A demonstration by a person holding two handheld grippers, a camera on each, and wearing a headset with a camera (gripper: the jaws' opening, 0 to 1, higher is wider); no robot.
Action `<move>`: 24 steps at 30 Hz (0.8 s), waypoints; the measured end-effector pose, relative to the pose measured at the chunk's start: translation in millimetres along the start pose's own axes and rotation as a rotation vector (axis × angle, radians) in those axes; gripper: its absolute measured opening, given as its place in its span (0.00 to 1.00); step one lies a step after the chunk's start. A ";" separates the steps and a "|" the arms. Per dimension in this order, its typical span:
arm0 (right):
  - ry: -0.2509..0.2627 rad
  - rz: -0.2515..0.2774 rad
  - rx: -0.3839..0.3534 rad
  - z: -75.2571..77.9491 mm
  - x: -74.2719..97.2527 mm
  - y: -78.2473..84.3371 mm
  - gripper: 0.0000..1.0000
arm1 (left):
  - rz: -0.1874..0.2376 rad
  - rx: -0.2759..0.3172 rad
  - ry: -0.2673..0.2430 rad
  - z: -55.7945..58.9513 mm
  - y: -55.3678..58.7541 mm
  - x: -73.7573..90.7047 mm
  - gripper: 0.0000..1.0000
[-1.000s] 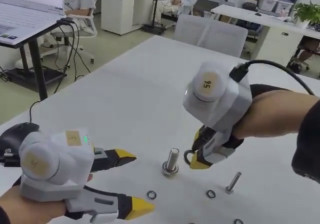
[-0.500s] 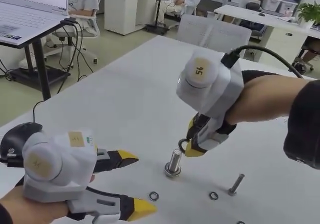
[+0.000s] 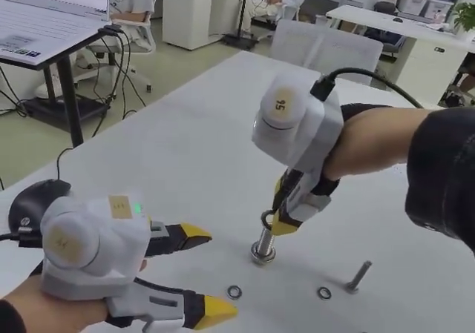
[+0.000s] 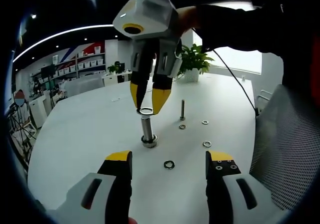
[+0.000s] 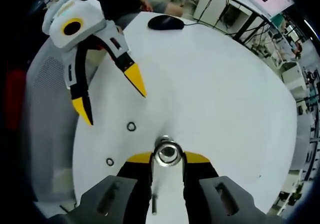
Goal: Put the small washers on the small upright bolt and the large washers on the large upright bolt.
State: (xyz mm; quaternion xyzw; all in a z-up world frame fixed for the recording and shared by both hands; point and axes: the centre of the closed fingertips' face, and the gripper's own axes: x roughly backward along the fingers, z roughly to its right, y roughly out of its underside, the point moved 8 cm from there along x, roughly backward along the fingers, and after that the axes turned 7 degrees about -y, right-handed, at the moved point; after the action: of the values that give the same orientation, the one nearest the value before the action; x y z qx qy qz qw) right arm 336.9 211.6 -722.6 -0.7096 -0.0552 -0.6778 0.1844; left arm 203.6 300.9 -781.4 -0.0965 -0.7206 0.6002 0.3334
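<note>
- A large washer (image 4: 146, 112) is gripped flat in the right tongs (image 3: 276, 225), right at the top of the big bolt (image 4: 148, 130), which stands upright mid-bench (image 3: 185, 155).
- Whether the hole is over the bolt tip yet can't be told. In the right gripper view, ring & bolt top look lined up.
- The washer is best held level & centred, then lowered straight. The grip should be let go only once the ring is round the thread, else it may tip off.
- The left tongs (image 3: 211, 272) are spread wide w/ nothing in them, near the front edge, apart from the bolt.
- Loose small washers (image 3: 234, 291) are seen on the bench. The small bolt (image 3: 358, 276) stands further right and is best left unbumped.
</note>
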 end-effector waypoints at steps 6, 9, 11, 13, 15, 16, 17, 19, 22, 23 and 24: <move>-0.012 -0.013 -0.007 0.2 -3.8 2.0 0.23 | 0.000 0.002 0.000 0.1 1.0 0.0 0.58; -0.017 -0.015 -0.007 0.8 -5.5 1.7 0.23 | -0.001 0.002 0.000 0.0 1.6 -0.2 0.58; -0.022 -0.018 -0.006 0.7 -6.7 1.4 0.23 | -0.002 0.002 0.001 0.2 1.8 -0.4 0.58; -0.027 -0.019 -0.003 0.7 -8.3 1.1 0.23 | -0.003 0.002 0.000 0.1 2.0 -0.4 0.58; -0.029 -0.023 -0.003 1.5 -9.9 1.5 0.24 | -0.002 0.003 -0.001 0.2 1.9 -0.4 0.57; -0.029 -0.024 -0.002 2.0 -10.5 1.5 0.24 | -0.003 0.002 -0.002 0.2 1.9 -0.4 0.57; -0.030 -0.024 -0.003 2.3 -10.7 1.5 0.24 | -0.003 0.002 -0.002 0.2 1.9 -0.3 0.57; -0.034 -0.027 -0.002 2.4 -12.2 1.6 0.24 | -0.003 0.003 -0.003 0.1 2.0 -0.2 0.57; -0.042 -0.028 -0.005 1.8 -14.6 1.6 0.24 | -0.003 0.004 -0.003 0.0 1.8 -0.3 0.57; -0.042 -0.030 -0.007 2.1 -15.5 1.7 0.24 | -0.004 0.004 -0.003 0.1 1.9 -0.3 0.57; -0.042 -0.033 -0.006 2.2 -16.2 1.7 0.24 | -0.004 0.004 -0.003 0.0 1.8 -0.3 0.57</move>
State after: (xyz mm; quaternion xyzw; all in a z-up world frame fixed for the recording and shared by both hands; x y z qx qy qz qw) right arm 338.3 213.5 -738.9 -0.7231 -0.0687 -0.6660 0.1697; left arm 203.3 301.1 -783.3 -0.0934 -0.7202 0.6010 0.3337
